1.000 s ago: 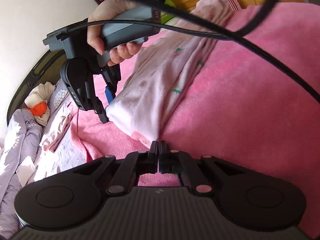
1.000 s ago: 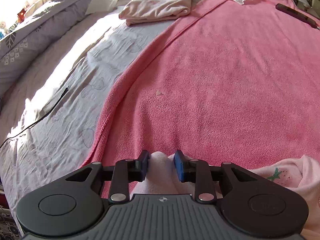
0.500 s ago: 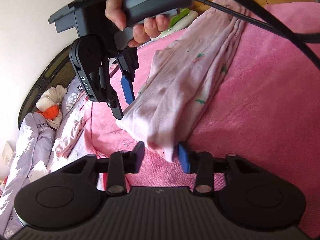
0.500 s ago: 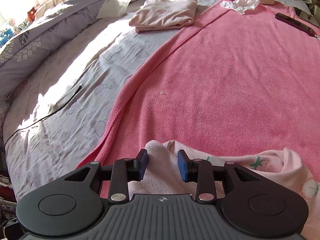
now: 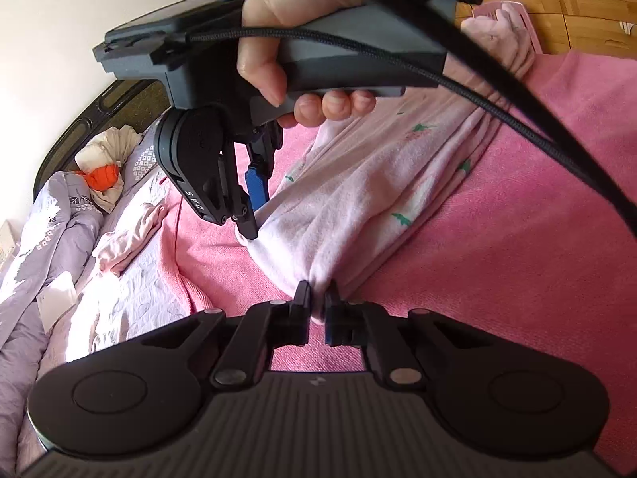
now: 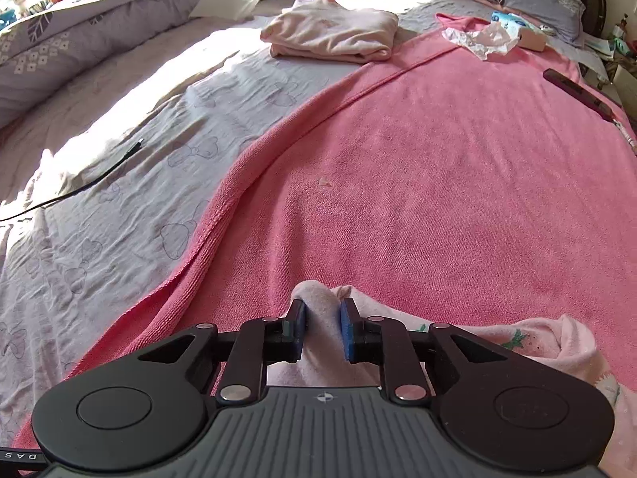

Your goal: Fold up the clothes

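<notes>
Jaws of both grippers just closed, pinched on the pink garment's (image 5: 370, 195) near corners.

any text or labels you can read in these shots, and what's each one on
"DAS" - white letters on the black side of the right tongs, left wrist view.
"DAS" - seen upside down on a black part at the bottom left edge, right wrist view.
Blue and white packet at the far end of the bed: print too small to read.
Pale pink garment: small printed pictures only, no words.
</notes>
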Action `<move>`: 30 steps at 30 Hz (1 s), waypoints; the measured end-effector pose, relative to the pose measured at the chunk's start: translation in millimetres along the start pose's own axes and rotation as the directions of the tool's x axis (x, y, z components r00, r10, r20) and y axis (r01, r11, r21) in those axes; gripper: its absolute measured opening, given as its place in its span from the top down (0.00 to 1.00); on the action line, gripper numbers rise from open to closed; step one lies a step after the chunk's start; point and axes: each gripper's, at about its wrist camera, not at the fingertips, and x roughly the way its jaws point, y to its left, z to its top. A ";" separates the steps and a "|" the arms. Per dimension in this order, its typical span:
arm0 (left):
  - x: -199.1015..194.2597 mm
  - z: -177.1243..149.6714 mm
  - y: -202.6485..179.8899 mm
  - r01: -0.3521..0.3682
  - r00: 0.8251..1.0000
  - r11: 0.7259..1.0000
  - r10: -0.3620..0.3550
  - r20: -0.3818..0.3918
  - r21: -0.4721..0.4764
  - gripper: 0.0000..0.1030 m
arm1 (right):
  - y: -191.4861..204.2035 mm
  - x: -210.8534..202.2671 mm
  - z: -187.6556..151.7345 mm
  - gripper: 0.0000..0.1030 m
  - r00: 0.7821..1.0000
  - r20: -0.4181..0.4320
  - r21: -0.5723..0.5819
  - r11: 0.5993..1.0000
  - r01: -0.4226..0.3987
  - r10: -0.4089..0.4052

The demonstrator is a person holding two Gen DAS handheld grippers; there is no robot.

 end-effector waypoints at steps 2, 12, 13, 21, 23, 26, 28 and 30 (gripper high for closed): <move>-12.0 5.0 5.9 -0.012 1.000 1.000 0.013 0.023 -0.022 0.99 | -1.8 0.0 1.2 0.84 1.000 0.011 0.033 0.999 0.001 -0.002; -4.7 -8.9 -0.4 0.035 0.999 0.999 -0.034 -0.039 0.004 1.00 | -29.5 -1.1 6.3 0.87 0.995 0.025 0.196 0.976 -0.100 0.097; -5.5 -9.8 -0.9 0.041 0.998 0.999 -0.041 -0.039 0.002 1.00 | -34.2 -8.3 6.2 0.88 0.990 0.061 0.208 0.968 -0.140 0.130; -12.9 -9.7 14.7 0.061 0.998 0.996 -0.062 -0.013 -0.064 1.00 | -20.4 -92.6 -60.0 0.81 0.982 0.190 -0.248 0.967 0.059 -0.011; -13.9 -8.7 15.2 0.069 0.997 0.995 -0.070 -0.016 -0.066 1.00 | -1.1 -101.5 -94.6 0.81 0.991 0.131 -0.435 0.898 0.071 -0.014; -15.3 -10.9 12.6 0.082 0.996 0.995 -0.084 -0.027 -0.054 0.99 | 20.4 -105.7 -133.3 0.81 0.996 0.086 -0.584 0.808 0.078 -0.034; -13.8 -11.5 14.7 0.090 0.995 0.994 -0.092 -0.034 -0.063 0.99 | 28.8 -100.3 -143.2 0.81 0.992 0.109 -0.595 0.795 0.117 -0.065; -12.9 -10.2 19.9 0.095 0.995 0.991 -0.099 -0.034 -0.091 0.99 | 37.1 -94.0 -151.3 0.81 0.986 0.138 -0.597 0.786 0.160 -0.096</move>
